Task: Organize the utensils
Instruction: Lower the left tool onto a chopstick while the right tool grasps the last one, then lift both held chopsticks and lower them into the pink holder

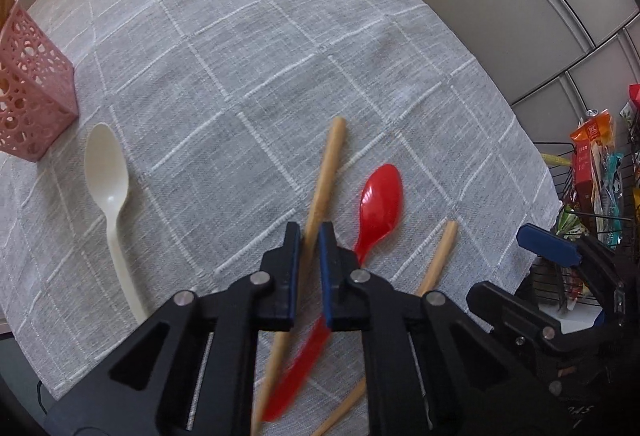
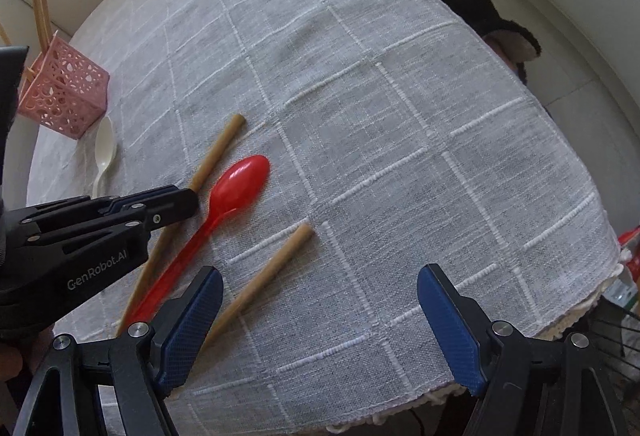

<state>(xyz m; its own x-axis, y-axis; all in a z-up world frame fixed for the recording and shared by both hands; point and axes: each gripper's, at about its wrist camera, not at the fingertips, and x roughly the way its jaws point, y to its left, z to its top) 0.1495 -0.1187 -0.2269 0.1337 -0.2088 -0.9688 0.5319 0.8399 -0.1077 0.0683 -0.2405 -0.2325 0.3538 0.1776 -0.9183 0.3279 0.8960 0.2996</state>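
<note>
A counter (image 1: 280, 36) draped in a grey checked cloth is seen from above. The left tongs (image 1: 309, 232) are clamped shut on a wooden chopstick (image 1: 326, 172), gripped partway along its length, probably so it lifts level. A red spoon (image 1: 380, 204) lies just beside it, its handle crossing under the tongs. The right tongs (image 2: 320, 288) are held wide open and empty above a second chopstick (image 2: 276, 268). A white spoon (image 1: 110, 176) lies near a pink perforated holder (image 1: 32, 92), where more chopsticks already stand upright. "GenRobot.AI" can be read on the left tongs' body.
</note>
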